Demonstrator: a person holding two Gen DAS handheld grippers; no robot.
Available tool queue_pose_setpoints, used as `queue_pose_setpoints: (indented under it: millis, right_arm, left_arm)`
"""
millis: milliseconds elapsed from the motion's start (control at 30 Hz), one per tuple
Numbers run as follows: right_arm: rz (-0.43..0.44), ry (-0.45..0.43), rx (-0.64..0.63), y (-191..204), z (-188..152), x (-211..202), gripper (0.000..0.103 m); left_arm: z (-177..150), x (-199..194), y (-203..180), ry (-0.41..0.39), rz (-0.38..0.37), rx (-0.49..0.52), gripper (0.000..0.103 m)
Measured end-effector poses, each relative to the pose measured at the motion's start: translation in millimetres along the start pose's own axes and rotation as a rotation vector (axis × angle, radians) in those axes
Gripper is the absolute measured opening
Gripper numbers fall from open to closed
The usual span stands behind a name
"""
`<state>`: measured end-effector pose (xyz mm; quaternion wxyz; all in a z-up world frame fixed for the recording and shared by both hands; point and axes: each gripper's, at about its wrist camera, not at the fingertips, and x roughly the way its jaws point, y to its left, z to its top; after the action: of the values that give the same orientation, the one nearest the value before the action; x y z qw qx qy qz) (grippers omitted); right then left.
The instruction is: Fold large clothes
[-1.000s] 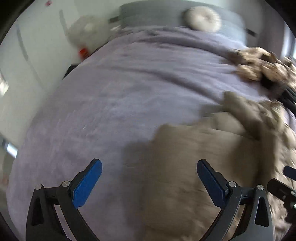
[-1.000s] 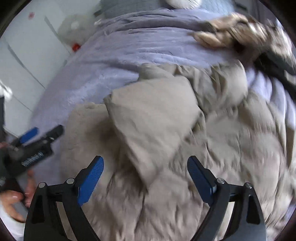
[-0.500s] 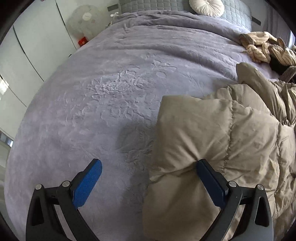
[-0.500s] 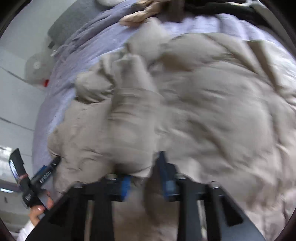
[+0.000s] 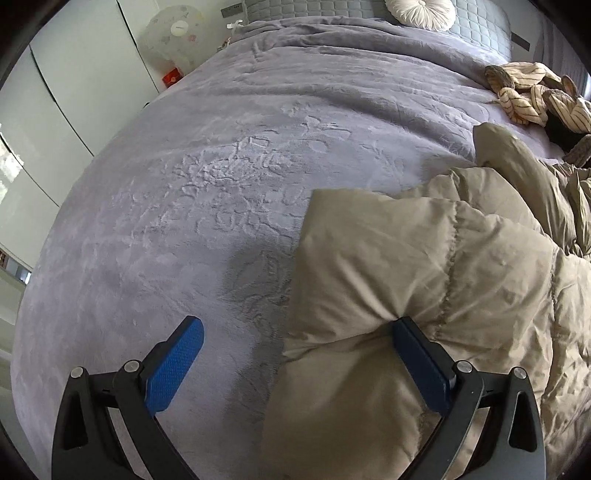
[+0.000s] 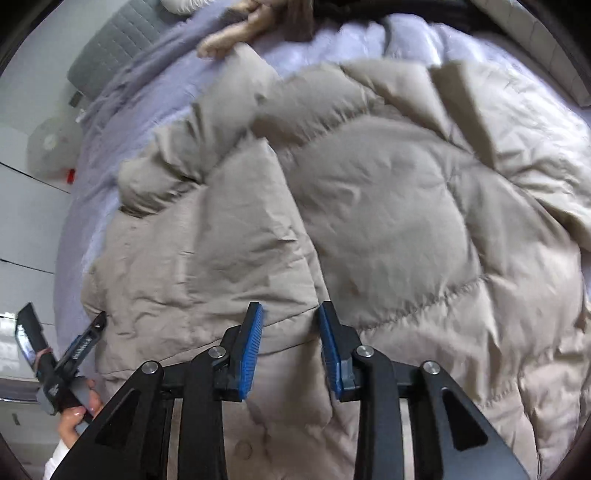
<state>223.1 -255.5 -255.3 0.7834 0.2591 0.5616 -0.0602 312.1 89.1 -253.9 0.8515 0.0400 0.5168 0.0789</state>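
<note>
A large beige puffer coat (image 6: pixel 369 206) lies spread over the purple bed cover (image 5: pixel 221 166). In the left wrist view its left edge (image 5: pixel 369 266) bulges up between the fingers. My left gripper (image 5: pixel 295 354) is wide open over that edge; its right pad (image 5: pixel 417 358) presses into the fabric and its left pad hangs over bare cover. My right gripper (image 6: pixel 290 343) is closed to a narrow gap on a raised fold of the coat near the front edge. The left gripper also shows in the right wrist view (image 6: pixel 62 354), held in a hand.
A striped cream garment (image 5: pixel 535 92) and a dark item lie at the bed's far right. A round white cushion (image 5: pixel 421 13) rests on the grey headboard. A fan (image 5: pixel 173 33) and white wardrobe doors (image 5: pixel 74 81) stand to the left of the bed.
My right gripper went from wide open to nearly shut on a fold of the coat and moved in over it. My left gripper stayed open at the coat's left edge.
</note>
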Motion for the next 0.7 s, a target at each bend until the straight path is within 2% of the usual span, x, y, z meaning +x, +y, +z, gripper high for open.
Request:
queue_pose_setpoints:
  millis: [67, 167, 267, 333, 400, 433, 533, 567, 633, 700]
  right_arm:
    - [-0.076, -0.022, -0.086, 3, 2, 9, 0.019]
    - [-0.129, -0.047, -0.167, 5, 6, 15, 0.018]
    - [-0.182, -0.073, -0.2, 8, 2, 5, 0.018]
    - [-0.165, -0.08, -0.19, 4, -1, -6, 0.021]
    - [-0.106, -0.078, -0.15, -9, -4, -20, 0.022]
    - [-0.084, -0.077, -0.136, -15, -5, -25, 0.027]
    - [0.008, -0.066, -0.067, -39, -10, -45, 0.056]
    - [0.029, -0.068, -0.054, -46, -14, -48, 0.06]
    - [0.051, -0.068, -0.042, -56, -19, -59, 0.06]
    - [0.068, -0.06, -0.021, -67, -26, -65, 0.068]
  left_arm:
    - [-1, 1, -6, -0.004, 0.012, 0.013, 0.103]
    - [-3, 3, -13, -0.004, 0.029, 0.033, 0.103]
    - [0, -4, -12, 0.002, 0.038, 0.03, 0.103]
    - [3, -12, -10, 0.004, 0.032, 0.033, 0.103]
    - [4, -25, -10, -0.003, 0.011, 0.044, 0.103]
    - [4, -34, -13, -0.008, -0.004, 0.059, 0.103]
    - [0, -54, -24, -0.009, -0.044, 0.092, 0.103]
    - [-4, -63, -32, -0.003, -0.072, 0.107, 0.103]
    - [-11, -74, -48, 0.015, -0.115, 0.132, 0.103]
    - [-19, -84, -67, 0.035, -0.149, 0.162, 0.103]
